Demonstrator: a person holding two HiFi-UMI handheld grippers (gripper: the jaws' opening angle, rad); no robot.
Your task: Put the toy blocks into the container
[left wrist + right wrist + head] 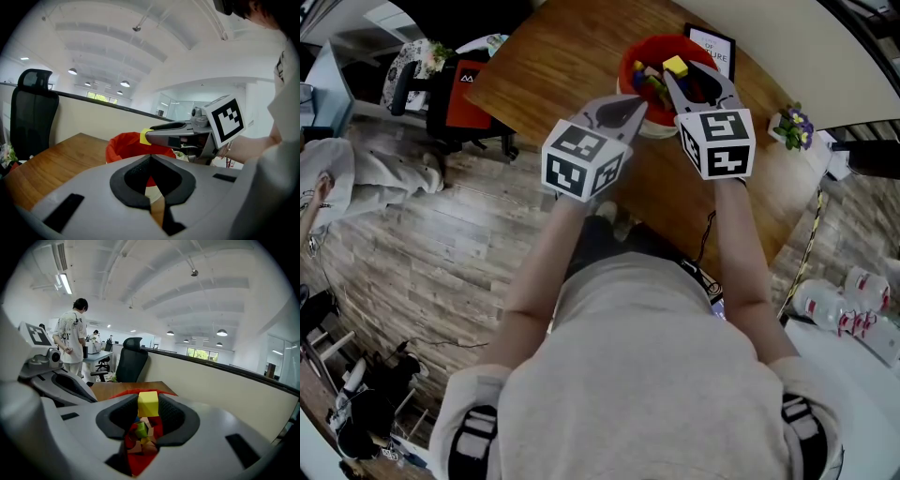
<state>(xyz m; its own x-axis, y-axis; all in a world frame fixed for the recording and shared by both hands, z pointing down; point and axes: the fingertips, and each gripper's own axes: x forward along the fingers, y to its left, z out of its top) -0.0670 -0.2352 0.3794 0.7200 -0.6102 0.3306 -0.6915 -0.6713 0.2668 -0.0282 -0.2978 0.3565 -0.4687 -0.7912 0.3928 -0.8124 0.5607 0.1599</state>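
At the left, the left gripper (630, 108) is closed on nothing, its tips together and pointing at the near left rim of the red container (625, 64), just outside it and above the wooden table (553, 56). The container stands towards the table's far side and already holds a heap of mixed blocks (142, 430). Right of the left gripper, the right gripper (677, 70) reaches over the container's mouth with a yellow block (675, 66) pinched between its pads. The right gripper view looks past that block straight down into the red interior, so the container lies directly below the tips, not off to a side. The block looks about cubic, with no long axis to line up. The move in hand appears to be the release, which likely needs only the jaws to part, with no further travel. The mouth leaves room on every side of the block. A framed card (712, 47) beyond and a small flower pot (793, 127) to the right both stand clear.
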